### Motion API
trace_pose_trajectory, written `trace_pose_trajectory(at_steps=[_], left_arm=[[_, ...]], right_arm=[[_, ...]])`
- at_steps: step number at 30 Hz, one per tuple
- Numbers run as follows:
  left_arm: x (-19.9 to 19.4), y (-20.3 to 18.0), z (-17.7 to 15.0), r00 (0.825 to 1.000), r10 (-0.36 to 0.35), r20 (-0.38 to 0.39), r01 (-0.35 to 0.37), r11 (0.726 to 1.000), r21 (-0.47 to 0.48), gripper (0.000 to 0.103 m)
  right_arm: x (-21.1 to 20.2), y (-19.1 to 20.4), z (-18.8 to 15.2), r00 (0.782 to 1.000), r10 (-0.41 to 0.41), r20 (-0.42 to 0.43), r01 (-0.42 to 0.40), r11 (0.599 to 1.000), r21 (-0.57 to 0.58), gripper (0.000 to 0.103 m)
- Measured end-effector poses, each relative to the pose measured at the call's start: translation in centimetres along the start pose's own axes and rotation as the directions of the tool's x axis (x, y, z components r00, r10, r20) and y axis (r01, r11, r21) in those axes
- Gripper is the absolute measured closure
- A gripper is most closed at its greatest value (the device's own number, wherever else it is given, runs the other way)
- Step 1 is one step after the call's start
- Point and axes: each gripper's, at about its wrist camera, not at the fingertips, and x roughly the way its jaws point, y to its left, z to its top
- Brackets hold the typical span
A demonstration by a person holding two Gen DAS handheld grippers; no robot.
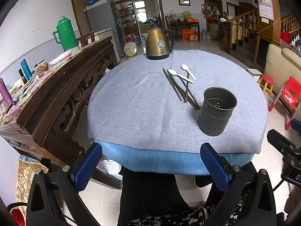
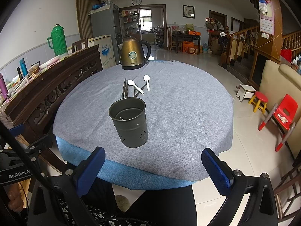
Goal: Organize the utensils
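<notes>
A dark metal utensil holder [image 1: 217, 111] [image 2: 129, 122] stands upright and empty on the round grey-clothed table [image 1: 143, 101] [image 2: 184, 113]. Behind it lie several dark chopsticks [image 1: 178, 88] [image 2: 125, 90] in a loose pile, with two white plastic spoons [image 1: 178, 74] [image 2: 135, 86] resting across them. My left gripper [image 1: 150, 162] hangs open at the table's near edge, nothing between its blue pads. My right gripper [image 2: 153, 166] is open too, just short of the near edge, with the holder ahead and slightly left.
A brass-coloured electric kettle [image 1: 159, 44] [image 2: 134, 53] sits at the table's far side. A carved wooden sideboard [image 1: 56, 96] [image 2: 47, 86] crowded with bottles and a green thermos [image 1: 64, 33] runs along the left. Red and yellow child seats [image 2: 278, 116] stand on the floor to the right.
</notes>
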Motion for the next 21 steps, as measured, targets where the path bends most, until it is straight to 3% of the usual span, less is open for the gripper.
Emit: trace_pose_trajectory(at_steps=[21], left_arm=[[0.36,-0.20,0.05,1.000,-0.008,-0.012,0.009,1.000,0.004,0.000]], right_arm=[[0.20,0.04,0.11,1.000,-0.013,-0.006,0.013,1.000,0.003,0.000]])
